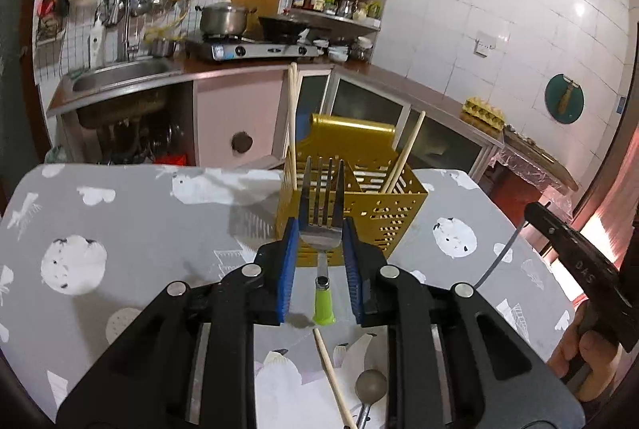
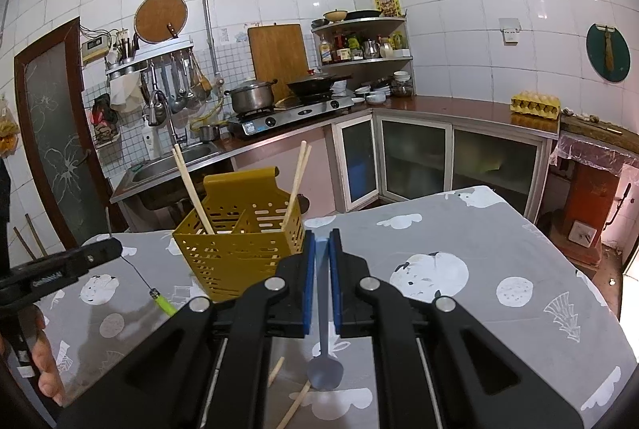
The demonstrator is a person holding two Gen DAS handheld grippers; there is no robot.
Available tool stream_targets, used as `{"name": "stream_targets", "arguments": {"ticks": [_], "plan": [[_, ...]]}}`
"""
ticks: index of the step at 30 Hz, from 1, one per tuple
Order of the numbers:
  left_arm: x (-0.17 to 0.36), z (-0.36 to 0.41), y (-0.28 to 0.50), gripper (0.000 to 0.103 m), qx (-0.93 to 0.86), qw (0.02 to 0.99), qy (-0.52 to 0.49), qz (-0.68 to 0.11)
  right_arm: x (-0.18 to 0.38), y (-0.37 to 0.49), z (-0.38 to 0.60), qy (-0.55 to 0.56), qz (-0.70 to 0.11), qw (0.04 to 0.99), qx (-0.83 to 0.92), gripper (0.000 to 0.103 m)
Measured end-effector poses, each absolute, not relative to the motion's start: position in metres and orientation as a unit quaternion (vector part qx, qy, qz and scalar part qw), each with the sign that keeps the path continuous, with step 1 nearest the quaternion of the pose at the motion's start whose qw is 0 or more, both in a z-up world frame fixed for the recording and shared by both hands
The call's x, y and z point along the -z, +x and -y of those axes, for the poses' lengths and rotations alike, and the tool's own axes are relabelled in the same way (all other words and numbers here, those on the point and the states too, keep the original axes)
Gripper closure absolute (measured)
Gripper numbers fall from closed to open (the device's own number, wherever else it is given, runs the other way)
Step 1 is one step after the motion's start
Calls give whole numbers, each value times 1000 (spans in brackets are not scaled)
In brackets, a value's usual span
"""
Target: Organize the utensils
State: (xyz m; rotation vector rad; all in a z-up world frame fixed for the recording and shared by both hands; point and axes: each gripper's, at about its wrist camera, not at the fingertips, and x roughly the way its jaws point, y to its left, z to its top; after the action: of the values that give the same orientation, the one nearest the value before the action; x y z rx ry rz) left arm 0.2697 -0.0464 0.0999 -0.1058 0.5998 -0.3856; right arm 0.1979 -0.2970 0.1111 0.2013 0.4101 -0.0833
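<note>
Left gripper [image 1: 321, 229] fingers [image 1: 289, 261] pinch fork [image 1: 322, 213] by neck, tines up, green handle hanging below, above grey tablecloth [image 1: 139, 229]. Yellow utensil caddy [image 1: 359, 205] just beyond fork, chopsticks [image 1: 292, 121] inside.

Right gripper [image 2: 322, 245] clamped on blue spoon [image 2: 324, 349], bowl hanging down; caddy just left, bare cloth right.

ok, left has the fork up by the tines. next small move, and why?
Probably carry the left gripper forward over the caddy and lower the fork handle-first into a free slot. The fork hangs clear of the table, and chopsticks already stand in the caddy.
</note>
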Motion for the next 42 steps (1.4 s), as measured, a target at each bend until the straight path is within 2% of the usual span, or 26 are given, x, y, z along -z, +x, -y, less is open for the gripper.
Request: {"name": "stream_targets", "arguments": {"ticks": [9, 10, 11, 12, 26, 29, 33, 35, 39, 40, 42], "plan": [[-127, 38, 261, 82, 191, 944, -51, -263, -135, 207, 289, 96, -181, 978, 34, 96], [-131, 38, 260, 85, 192, 945, -51, -259, -140, 208, 288, 95, -177, 979, 34, 96], [-135, 38, 260, 98, 193, 946, -50, -254, -148, 210, 287, 93, -169, 981, 33, 96], [-143, 39, 262, 101, 194, 946, -48, -254, -155, 211, 285, 91, -163, 982, 31, 96], [-205, 61, 285, 103, 201, 961, -41, -185, -224, 262, 261, 69, -112, 991, 21, 96], [-200, 56, 292, 103, 198, 960, -44, -195, -223, 266, 261, 69, -112, 991, 18, 96], [-167, 34, 313, 103, 170, 952, -56, -248, -213, 265, 263, 63, -122, 990, 23, 96], [-147, 23, 326, 99, 153, 945, -63, -280, -207, 264, 266, 64, -129, 989, 25, 96], [-98, -4, 349, 63, 116, 925, -98, -347, -192, 259, 274, 65, -148, 986, 30, 96], [-88, -9, 353, 58, 107, 922, -101, -358, -187, 258, 276, 66, -153, 986, 30, 96], [-66, -15, 362, 57, 91, 913, -106, -383, -177, 256, 280, 65, -165, 983, 34, 96]]}}
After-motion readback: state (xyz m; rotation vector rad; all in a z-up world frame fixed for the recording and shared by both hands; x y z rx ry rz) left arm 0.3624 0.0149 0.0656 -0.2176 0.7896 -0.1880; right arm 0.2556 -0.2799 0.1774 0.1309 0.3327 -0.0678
